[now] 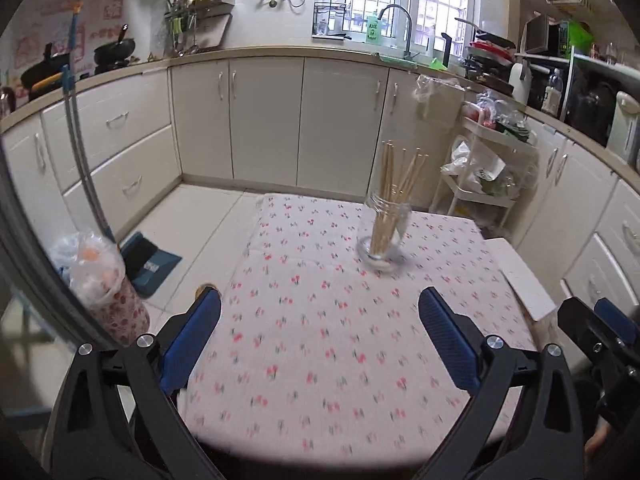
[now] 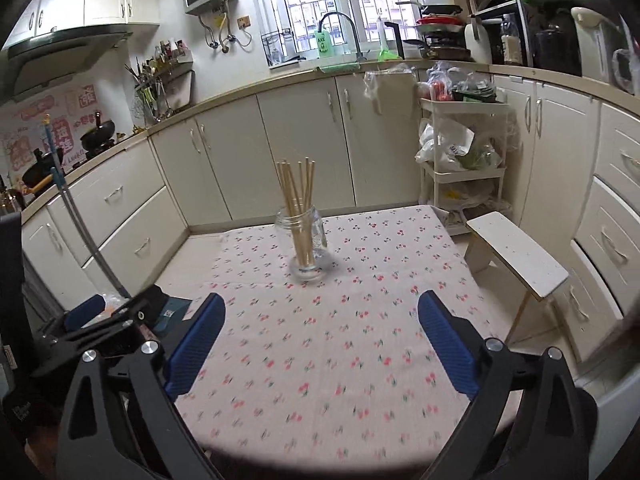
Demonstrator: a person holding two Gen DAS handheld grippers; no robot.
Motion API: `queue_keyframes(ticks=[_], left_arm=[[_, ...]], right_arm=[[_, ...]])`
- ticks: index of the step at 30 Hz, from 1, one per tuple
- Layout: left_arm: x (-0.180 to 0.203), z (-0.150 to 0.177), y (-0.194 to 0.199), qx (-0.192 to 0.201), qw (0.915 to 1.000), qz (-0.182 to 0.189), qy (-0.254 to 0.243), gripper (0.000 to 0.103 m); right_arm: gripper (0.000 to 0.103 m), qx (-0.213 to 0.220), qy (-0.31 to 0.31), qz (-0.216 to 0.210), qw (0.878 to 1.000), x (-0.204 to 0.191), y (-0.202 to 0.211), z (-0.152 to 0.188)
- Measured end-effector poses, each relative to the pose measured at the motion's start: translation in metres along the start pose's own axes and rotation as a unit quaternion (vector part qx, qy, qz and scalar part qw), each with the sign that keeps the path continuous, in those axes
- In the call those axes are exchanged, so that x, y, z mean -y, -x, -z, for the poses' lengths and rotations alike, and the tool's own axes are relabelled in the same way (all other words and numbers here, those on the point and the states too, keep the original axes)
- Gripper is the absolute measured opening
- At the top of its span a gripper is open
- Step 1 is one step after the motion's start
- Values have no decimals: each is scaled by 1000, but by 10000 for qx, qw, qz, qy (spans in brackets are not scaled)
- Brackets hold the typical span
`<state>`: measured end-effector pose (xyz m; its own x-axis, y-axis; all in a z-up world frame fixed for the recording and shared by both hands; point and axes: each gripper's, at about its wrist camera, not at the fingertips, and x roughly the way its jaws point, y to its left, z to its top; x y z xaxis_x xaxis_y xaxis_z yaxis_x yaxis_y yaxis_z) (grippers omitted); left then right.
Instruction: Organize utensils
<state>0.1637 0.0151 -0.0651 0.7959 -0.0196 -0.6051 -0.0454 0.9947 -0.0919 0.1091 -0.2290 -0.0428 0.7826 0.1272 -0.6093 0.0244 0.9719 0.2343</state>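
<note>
A clear glass jar stands upright on the far part of a table covered with a flowered cloth. Several wooden chopsticks stand in it. The jar also shows in the right wrist view, with the chopsticks in it. My left gripper is open and empty, held above the near part of the table, short of the jar. My right gripper is open and empty, also short of the jar. Each gripper shows at the edge of the other's view.
A white stool stands at the table's right side. A white trolley with bags stands behind it. A bin lined with a plastic bag and a broom handle stand on the floor at the left. Cabinets ring the room.
</note>
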Motion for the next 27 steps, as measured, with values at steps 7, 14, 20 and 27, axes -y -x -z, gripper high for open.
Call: queue_keyframes(ticks=[7,14,20,27], left_arm=[[-20,30,69,-263,9992,13,316,95],[-20,52,125,-171,9997,-67,144,95],[-26,54,158,114,9996,-77,247,95],[-20,46,175,317,9994,-49,144,95]], right_arm=[[93,-185,-254,-218,9993,-4,75,40],[93,-336,-164,-289,9989,-15,104,52],[93,-347,-82,-405,9985,-20,118,58],[94,-255,4,-478,9985,-24,128,54]])
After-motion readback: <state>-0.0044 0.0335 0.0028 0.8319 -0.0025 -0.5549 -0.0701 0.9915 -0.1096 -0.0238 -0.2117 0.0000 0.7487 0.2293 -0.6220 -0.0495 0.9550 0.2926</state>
